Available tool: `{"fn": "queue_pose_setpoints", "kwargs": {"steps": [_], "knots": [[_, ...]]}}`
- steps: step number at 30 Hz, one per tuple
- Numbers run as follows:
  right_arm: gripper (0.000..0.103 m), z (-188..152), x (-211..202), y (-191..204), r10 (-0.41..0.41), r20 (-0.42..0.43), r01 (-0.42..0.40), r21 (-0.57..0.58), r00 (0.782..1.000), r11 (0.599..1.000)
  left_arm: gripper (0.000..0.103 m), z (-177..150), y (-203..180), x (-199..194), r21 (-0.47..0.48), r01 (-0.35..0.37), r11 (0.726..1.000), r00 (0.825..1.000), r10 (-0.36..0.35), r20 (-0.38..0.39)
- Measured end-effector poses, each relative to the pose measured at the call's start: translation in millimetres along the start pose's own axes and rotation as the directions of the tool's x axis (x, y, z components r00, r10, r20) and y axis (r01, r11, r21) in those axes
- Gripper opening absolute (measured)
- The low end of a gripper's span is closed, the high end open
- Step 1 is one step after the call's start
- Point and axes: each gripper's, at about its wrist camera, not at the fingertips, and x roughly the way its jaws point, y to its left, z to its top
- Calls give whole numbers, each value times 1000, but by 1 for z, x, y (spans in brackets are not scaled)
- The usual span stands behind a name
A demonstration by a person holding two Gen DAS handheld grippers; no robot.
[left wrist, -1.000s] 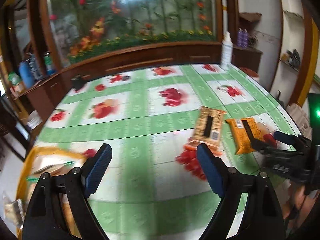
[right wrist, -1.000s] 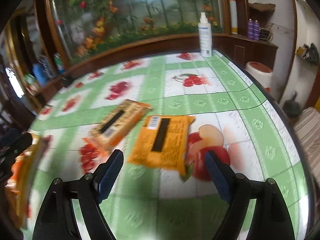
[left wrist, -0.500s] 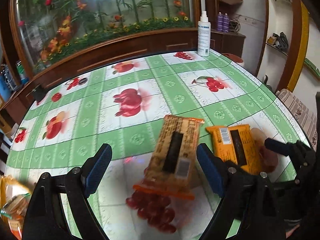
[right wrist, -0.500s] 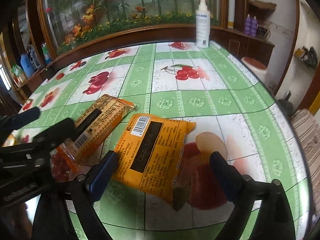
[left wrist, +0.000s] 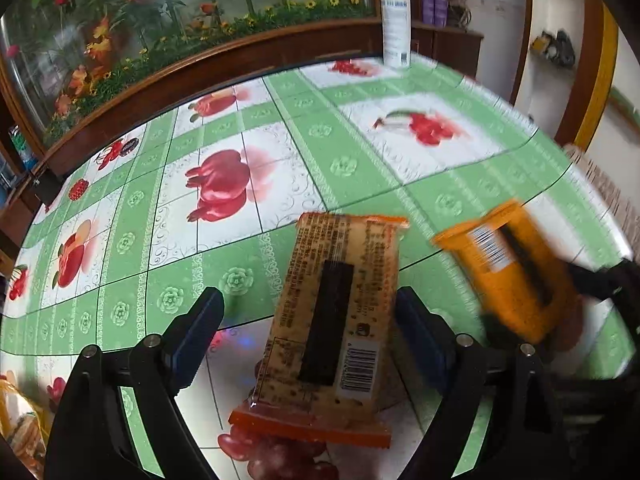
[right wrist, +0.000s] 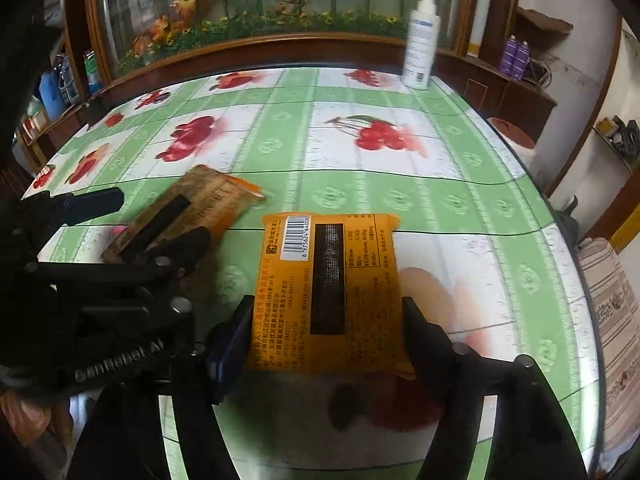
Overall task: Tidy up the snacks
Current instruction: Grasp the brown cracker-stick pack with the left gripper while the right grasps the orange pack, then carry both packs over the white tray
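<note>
A tan, speckled snack packet point(left wrist: 334, 320) with orange sealed ends is lying flat, back side up, at lower centre; an orange packet point(right wrist: 330, 294) is lying just beside it, barcode showing.

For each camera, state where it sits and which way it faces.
Left wrist: on the left gripper, looking forward over the tan snack pack between its open fingers; right gripper at right edge.
Right wrist: on the right gripper, facing the orange snack pack between its fingers; left gripper at left.
Shared: both packs, white spray bottle, fruit-print tablecloth.
</note>
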Motion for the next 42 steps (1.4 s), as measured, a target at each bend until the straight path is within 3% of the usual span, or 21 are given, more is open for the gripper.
{"fn": "queue_pose_setpoints", "kwargs": {"steps": [5,6,7,9,14,19,23,28,32,36,42], "knots": [[71,-2,-3,-17,10,6,-10,32,1000,999,86,-4,6,3,-35,19,999,1000,-18,23],[71,-2,-8,-21,24,20,-25,51,1000,998,80,-6,7,1,-42,21,999,999,-20,28],[71,0,-10,-23,29,31,-31,60,999,998,63,-9,9,-3,-46,25,999,999,-23,37],[71,2,-19,-29,46,63,-51,83,997,995,54,-13,13,-8,-59,7,998,999,-5,41],[71,4,-29,-33,124,101,-136,117,987,984,52,-33,32,-27,-114,1,993,998,7,63],[71,3,-34,-20,200,113,-212,104,973,972,52,-60,56,-67,-179,-50,983,991,71,112],[71,2,-42,-8,300,153,-316,92,942,944,52,-84,78,-105,-232,-114,966,979,149,140],[71,0,-61,21,426,200,-442,42,882,896,52,-123,118,-151,-340,-176,924,960,238,149],[71,-7,-87,54,516,233,-524,-29,824,851,52,-148,144,-180,-403,-230,886,937,313,152],[71,-19,-104,88,620,239,-628,-52,748,777,52,-167,164,-199,-443,-268,856,917,367,155],[70,-35,-117,126,678,243,-681,-88,693,727,52,-186,179,-214,-483,-287,827,903,402,151]]}}
